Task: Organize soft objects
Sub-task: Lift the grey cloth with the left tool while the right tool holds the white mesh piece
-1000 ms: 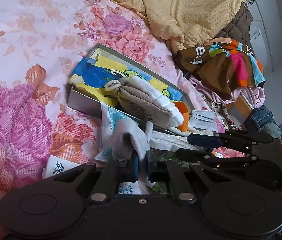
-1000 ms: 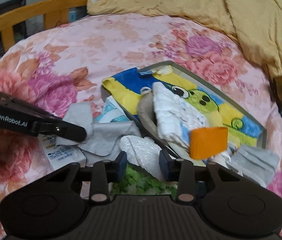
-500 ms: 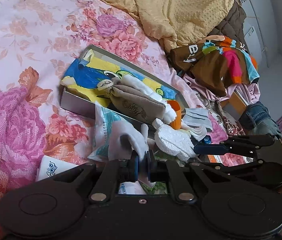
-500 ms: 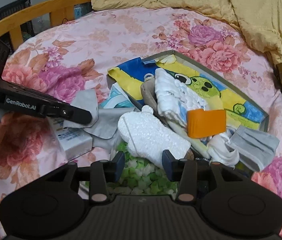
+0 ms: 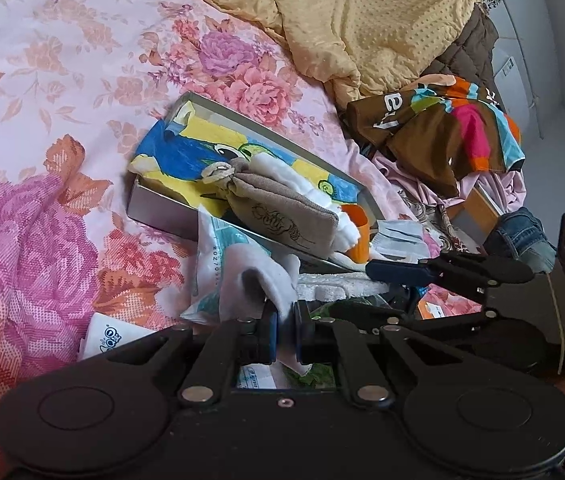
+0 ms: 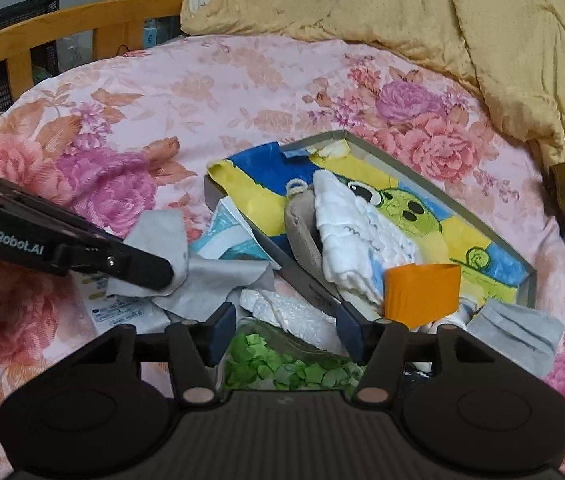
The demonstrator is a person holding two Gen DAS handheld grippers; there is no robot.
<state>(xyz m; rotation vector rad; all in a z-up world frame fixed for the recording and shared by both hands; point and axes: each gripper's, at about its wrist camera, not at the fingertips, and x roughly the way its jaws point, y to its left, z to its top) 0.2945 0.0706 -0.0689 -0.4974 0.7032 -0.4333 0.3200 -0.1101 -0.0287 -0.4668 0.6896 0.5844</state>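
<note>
Pink flowered bed [image 6: 242, 92] carries one grey box [image 6: 434, 184], long axis running diagonally away to the left. One grey cloth [image 5: 258, 280] hangs pinched in the closed jaws of the left gripper [image 5: 285, 330]. One white foam piece [image 6: 294, 312] lies between the opening jaws of the right gripper [image 6: 288, 330], untouched.

Floral bedspread [image 6: 242, 92], yellow quilt [image 6: 462, 20], wooden rail [image 6: 74, 26]
</note>
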